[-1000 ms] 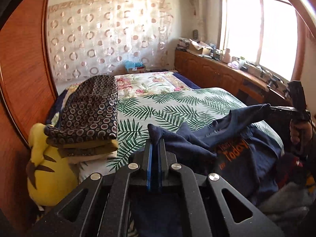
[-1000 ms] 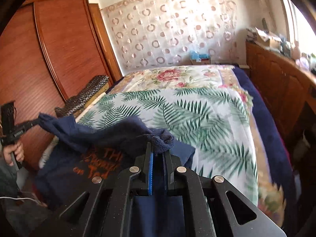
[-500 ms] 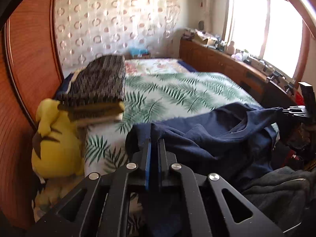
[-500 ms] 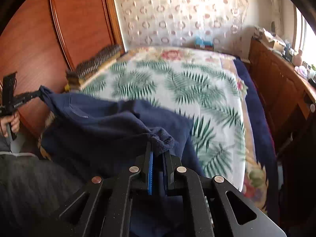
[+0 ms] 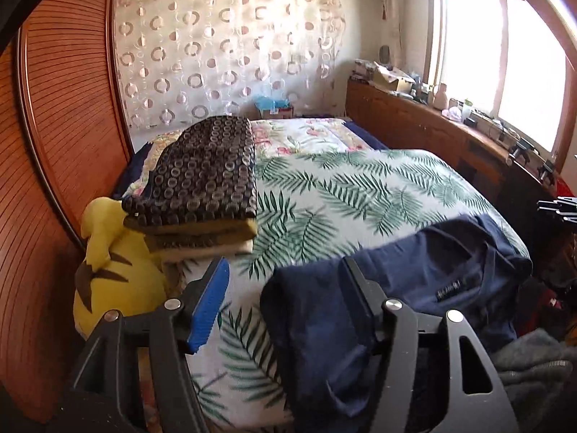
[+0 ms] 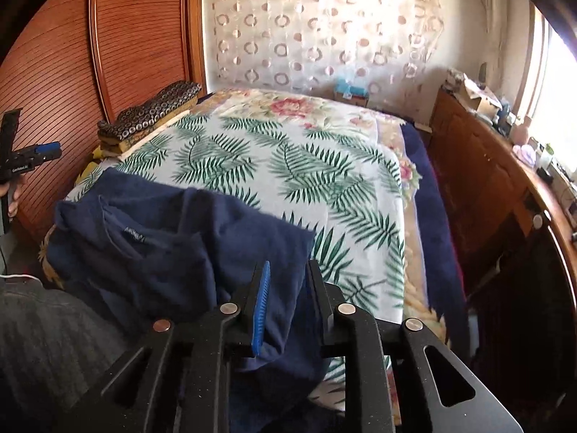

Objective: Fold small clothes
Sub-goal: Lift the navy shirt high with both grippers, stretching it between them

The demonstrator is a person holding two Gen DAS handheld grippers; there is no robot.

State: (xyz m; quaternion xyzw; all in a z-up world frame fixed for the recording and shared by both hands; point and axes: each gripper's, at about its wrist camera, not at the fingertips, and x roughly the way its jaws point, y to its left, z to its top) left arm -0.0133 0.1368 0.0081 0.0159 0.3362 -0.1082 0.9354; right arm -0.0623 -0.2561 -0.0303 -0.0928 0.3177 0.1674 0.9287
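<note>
Left wrist view: left gripper (image 5: 286,281) has its jaws spread wide, they have just been opening. Blue pad on the left finger (image 5: 207,306) faces bare leaf-print bedspread (image 5: 346,187). Navy shirt (image 5: 414,288) lies on the near edge of the bed, draped against the right finger, but the pads are not pressing on it, so no grip. Shirt's neck label faces up, collar toward the right side of the bed. Folded stack of dark ring-patterned fabric (image 5: 205,169) sits on the left part of the bed, well apart from the shirt. Yellow plush toy (image 5: 108,278) is wedged just below and left of that stack, against the wooden wardrobe (image 5: 54,144). Tip of the other gripper shows at the far right edge.

Right wrist view: right gripper (image 6: 288,281) is partly spread, jaws have just been opening too. A fold of the navy shirt (image 6: 173,245) hangs between the fingers, cloth loose in the gap; can't tell for sure if it touches the pads, no clamp visible. Rest of the shirt is spread flat-ish over the near left corner of the bedspread (image 6: 288,158). Left gripper (image 6: 45,151) hangs off to the far left, clear of the shirt, held by a hand (image 6: 12,195).
</note>
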